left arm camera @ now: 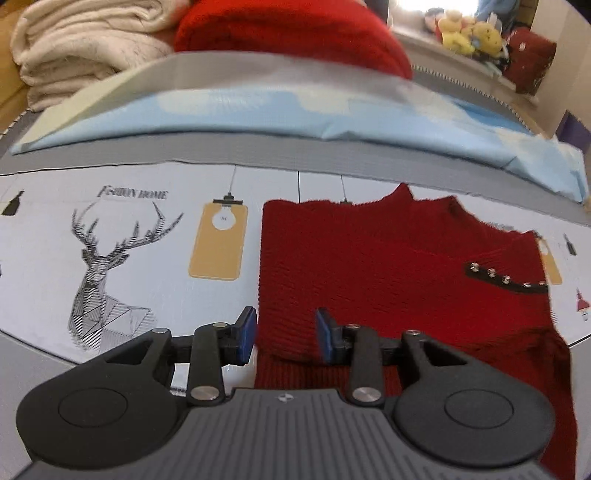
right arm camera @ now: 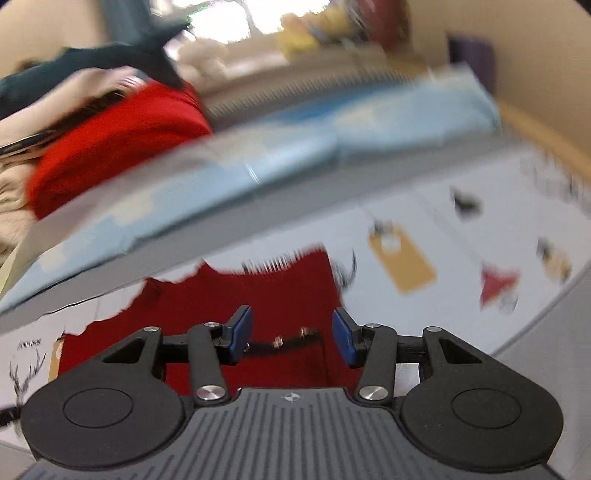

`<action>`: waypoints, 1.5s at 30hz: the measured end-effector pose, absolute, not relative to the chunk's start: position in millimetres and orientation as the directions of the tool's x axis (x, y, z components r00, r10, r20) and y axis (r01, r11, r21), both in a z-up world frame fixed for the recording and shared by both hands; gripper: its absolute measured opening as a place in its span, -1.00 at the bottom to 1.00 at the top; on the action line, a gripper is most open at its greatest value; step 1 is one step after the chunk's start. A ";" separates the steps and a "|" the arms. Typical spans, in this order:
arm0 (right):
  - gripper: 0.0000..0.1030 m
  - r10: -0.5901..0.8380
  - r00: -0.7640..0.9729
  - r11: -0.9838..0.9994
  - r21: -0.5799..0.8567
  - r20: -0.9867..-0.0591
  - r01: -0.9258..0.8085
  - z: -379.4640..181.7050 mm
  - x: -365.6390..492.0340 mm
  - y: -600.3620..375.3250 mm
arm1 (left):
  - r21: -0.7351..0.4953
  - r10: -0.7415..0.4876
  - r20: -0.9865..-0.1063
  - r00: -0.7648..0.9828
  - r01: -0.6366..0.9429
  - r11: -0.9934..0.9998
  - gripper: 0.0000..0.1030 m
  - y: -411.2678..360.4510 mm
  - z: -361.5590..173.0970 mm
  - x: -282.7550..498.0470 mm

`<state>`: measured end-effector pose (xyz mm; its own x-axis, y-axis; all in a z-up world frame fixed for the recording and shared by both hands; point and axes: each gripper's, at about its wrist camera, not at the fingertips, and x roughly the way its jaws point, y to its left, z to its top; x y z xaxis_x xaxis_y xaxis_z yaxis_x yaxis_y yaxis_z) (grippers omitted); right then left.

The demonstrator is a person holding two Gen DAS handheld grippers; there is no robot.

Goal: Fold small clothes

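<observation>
A small red knit sweater (left arm camera: 388,266) lies flat on a white printed cloth (left arm camera: 129,240), with a black strip of metal studs (left arm camera: 506,280) near its right side. My left gripper (left arm camera: 286,332) is open, its blue pads over the sweater's lower left edge. In the blurred right wrist view the same sweater (right arm camera: 229,295) lies under my right gripper (right arm camera: 291,334), which is open above the studded strip (right arm camera: 291,338) near the sweater's right edge. Neither gripper holds anything.
A light blue cloth (left arm camera: 258,110) lies folded across the back of the table. Behind it sit a red garment (left arm camera: 288,33) and a pile of cream blankets (left arm camera: 81,48). Soft toys (left arm camera: 469,33) stand on a far shelf.
</observation>
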<state>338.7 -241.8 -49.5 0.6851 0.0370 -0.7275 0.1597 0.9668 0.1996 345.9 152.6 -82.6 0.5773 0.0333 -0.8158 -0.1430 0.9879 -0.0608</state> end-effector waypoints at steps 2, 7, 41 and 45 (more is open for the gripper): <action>-0.02 0.033 0.721 0.976 0.178 -0.692 0.126 -27.5 318.9 -241.1 | -0.064 0.042 -0.801 0.597 -0.155 0.986 -0.25 153.0 -70.4 331.6; 0.07 0.075 0.754 0.972 0.216 -0.653 0.090 16.5 277.8 -249.6 | -0.050 0.062 -0.773 0.631 -0.158 0.986 -0.25 147.7 -43.0 284.2; 0.09 0.077 0.448 0.932 0.224 -0.890 0.286 -123.1 77.6 -367.4 | -0.246 -0.082 -0.894 0.442 -0.328 0.912 -0.14 185.1 -163.1 60.3; 0.09 0.050 0.363 0.929 0.177 -0.930 0.325 -140.6 84.6 -370.1 | -0.247 -0.103 -0.917 0.386 -0.344 0.906 -0.14 190.8 -174.2 62.9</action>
